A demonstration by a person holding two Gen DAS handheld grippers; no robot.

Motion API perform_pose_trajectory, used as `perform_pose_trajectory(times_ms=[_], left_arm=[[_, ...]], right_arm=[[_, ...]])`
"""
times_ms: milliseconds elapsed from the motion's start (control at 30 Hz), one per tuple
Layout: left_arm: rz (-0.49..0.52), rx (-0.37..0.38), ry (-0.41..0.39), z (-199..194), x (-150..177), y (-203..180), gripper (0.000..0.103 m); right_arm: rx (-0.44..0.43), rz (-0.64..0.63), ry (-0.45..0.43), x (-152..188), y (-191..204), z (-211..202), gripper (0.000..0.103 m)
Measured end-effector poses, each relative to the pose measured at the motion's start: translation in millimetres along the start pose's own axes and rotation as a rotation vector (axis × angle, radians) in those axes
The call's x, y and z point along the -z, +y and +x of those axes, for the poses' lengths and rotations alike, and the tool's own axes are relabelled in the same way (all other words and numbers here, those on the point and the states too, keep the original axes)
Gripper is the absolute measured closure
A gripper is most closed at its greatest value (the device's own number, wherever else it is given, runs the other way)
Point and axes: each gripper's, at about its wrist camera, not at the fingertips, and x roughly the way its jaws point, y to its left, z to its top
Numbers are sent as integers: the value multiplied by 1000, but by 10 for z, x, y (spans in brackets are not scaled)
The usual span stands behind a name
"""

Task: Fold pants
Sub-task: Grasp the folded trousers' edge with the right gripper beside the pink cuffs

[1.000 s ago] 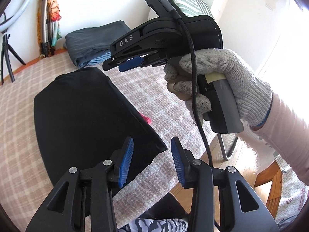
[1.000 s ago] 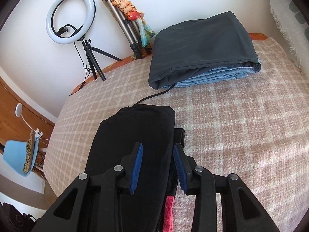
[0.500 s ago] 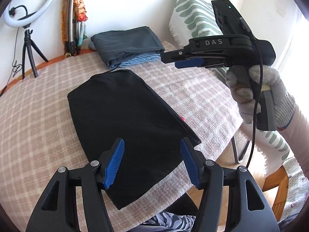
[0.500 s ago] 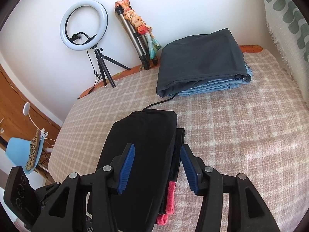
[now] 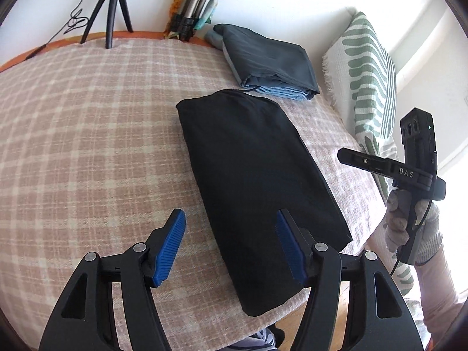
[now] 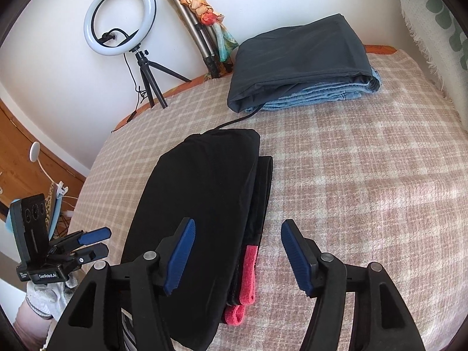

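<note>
Both tools have just been opening and nothing is held: the left gripper and the right gripper hang wide over the near end of the folded black cloth pants on the pink checked blanket. The near hem should be pinched at both corners (pink strap tucked in) and carried toward the far grey and blue folded pile.

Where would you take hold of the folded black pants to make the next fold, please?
Probably at the near short end of the black pants, one open gripper per corner, coming from the table's front edge: the bundle lies lengthwise away from the person, and that end overhangs slightly.
</note>
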Motion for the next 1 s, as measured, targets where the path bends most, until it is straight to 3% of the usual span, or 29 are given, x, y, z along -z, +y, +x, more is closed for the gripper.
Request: perform_pose_trajectory(times_ms=[267,567,833,1000], left_arm=[[-135,37,32,119,-55,244,40],[-212,65,74,415,-92,292,40],[-186,109,92,572,-88,188,42],[-163,126,87,595,-82,168,47]], right_arm=[[-49,16,74,-2,-31,269,38],[-80,36,139,11,-111,544,38],[-149,55,148,40,-236,629,37],[-271,87,161,88,-416,618,37]])
